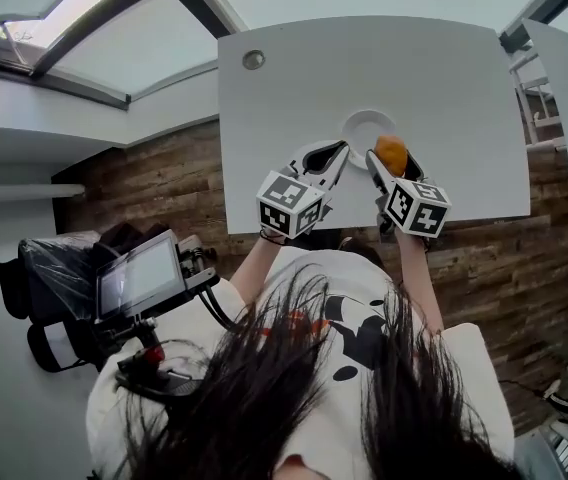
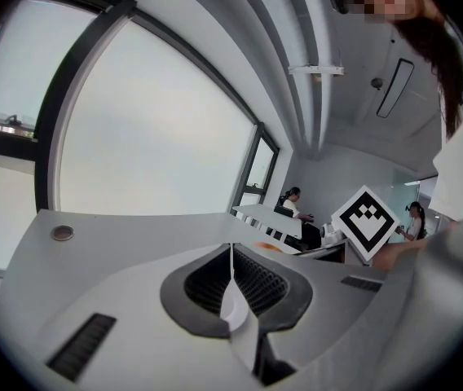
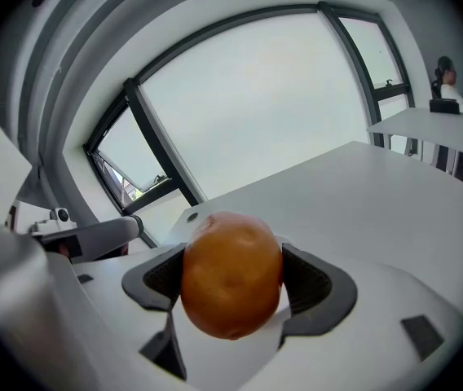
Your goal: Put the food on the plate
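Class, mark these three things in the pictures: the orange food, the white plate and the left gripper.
orange food (image 3: 231, 279): right gripper view, middle of its front face.
white plate (image 1: 361, 126): head view, bare inner surface.
left gripper (image 2: 231, 255): left gripper view, where its shut jaws meet.

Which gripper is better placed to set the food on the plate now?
Right. The right gripper clamps the orange food and hangs at the near edge of the white plate. The left gripper has its jaws together on nothing, beside the plate.

White table (image 1: 444, 88) on wood-plank floor (image 1: 154, 183) beside large windows (image 3: 248, 104).
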A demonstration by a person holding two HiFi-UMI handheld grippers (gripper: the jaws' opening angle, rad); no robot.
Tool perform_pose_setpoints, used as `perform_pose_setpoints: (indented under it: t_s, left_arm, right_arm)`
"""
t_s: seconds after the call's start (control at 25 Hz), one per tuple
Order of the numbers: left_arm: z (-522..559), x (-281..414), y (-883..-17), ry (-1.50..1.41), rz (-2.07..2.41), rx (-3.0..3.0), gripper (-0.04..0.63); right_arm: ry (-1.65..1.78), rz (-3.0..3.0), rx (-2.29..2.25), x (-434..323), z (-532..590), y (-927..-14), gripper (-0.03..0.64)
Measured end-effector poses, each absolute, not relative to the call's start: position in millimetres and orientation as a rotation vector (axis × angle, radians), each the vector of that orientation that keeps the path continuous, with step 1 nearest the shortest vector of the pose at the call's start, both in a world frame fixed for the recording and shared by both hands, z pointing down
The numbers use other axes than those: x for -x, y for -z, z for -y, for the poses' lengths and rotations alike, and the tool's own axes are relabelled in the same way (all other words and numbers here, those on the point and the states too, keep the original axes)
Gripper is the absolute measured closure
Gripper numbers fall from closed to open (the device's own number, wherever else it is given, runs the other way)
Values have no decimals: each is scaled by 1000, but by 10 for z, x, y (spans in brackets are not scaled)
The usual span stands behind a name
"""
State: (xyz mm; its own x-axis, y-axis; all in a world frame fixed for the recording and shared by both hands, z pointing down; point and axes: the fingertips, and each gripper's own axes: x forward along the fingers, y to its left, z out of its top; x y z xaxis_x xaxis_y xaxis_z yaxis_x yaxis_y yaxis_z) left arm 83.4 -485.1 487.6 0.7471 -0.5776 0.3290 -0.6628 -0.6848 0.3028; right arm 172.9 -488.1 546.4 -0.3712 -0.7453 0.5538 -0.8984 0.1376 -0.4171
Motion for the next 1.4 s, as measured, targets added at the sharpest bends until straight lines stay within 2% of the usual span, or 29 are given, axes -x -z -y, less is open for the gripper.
perform_pose_setpoints:
  t_s: [0.24, 0.76, 1.16, 1.4]
  left_arm:
    - [5129, -660, -5003, -289, 962, -2499, 584]
    - [5135, -601, -5110, -314, 991, -2469, 583]
    - [5134, -572, -5131, -303, 1009, -2448, 584]
    - [5134, -571, -5140, -292, 1015, -2441, 584]
  right_arm:
    - [-981, 2142, -1527, -1526, 5276, -5722, 252]
    - [-877, 1994, -1392, -1532, 5227, -6317, 252]
    - [-811, 1985, -1362, -1560, 5216, -6393, 252]
    - [-947, 2024, -1348, -1509, 5188, -6409, 252]
